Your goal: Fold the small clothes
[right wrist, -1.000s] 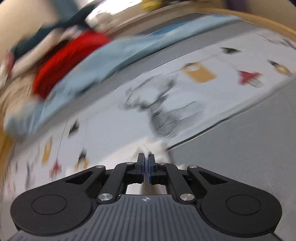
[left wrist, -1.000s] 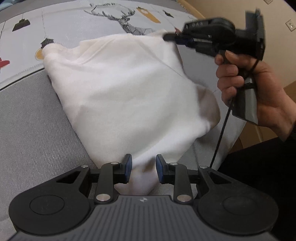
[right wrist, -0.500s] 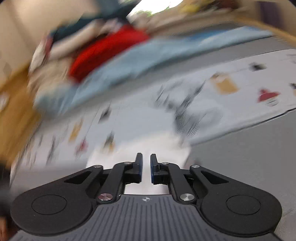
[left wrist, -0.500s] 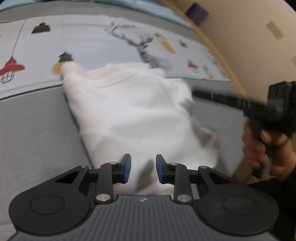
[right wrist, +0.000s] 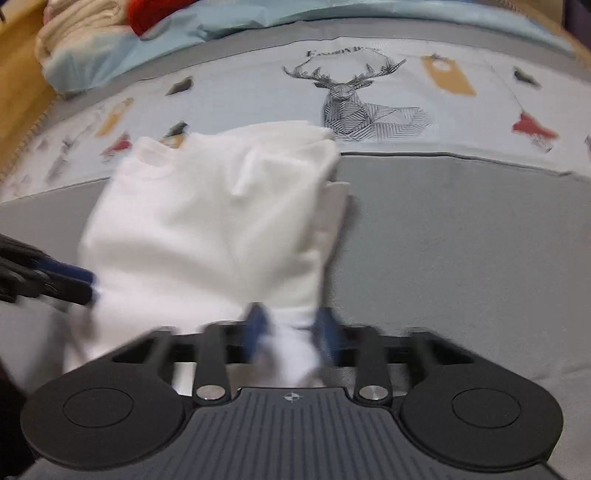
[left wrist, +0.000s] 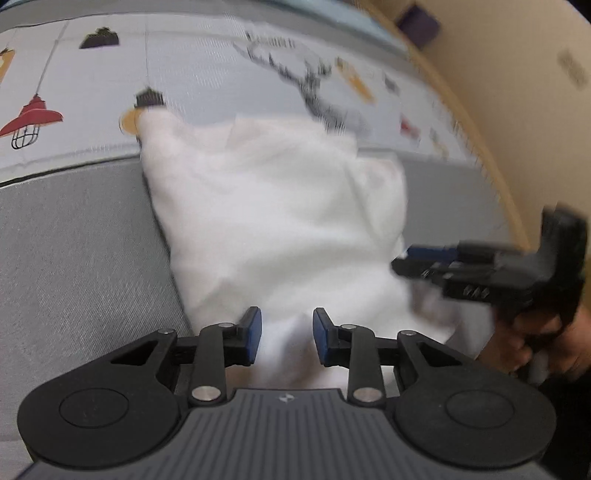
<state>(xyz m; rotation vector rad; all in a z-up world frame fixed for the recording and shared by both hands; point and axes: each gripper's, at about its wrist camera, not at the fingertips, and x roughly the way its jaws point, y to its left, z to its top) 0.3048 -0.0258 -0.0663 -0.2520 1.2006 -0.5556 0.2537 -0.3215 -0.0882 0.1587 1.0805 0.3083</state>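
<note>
A small white garment (left wrist: 280,221) lies folded over on the grey bed cover; it also shows in the right wrist view (right wrist: 218,229). My left gripper (left wrist: 287,339) is open, its blue pads on either side of the garment's near edge. My right gripper (right wrist: 290,334) is open and blurred, with the garment's near corner between its fingers. The right gripper also shows in the left wrist view (left wrist: 402,260) at the garment's right edge. The left gripper shows in the right wrist view (right wrist: 86,286) at the garment's left edge.
The bed has a grey cover (right wrist: 461,240) and a printed sheet with a deer (right wrist: 354,99) behind the garment. A pile of clothes, red and cream (right wrist: 96,22), lies on a light blue blanket (right wrist: 236,22) at the far left. A wooden bed edge (left wrist: 491,162) runs along the right.
My right gripper has let go of the far corner, opened and swung back to the garment's near edge. The garment has dropped flat, folded over. My left gripper stays open.
</note>
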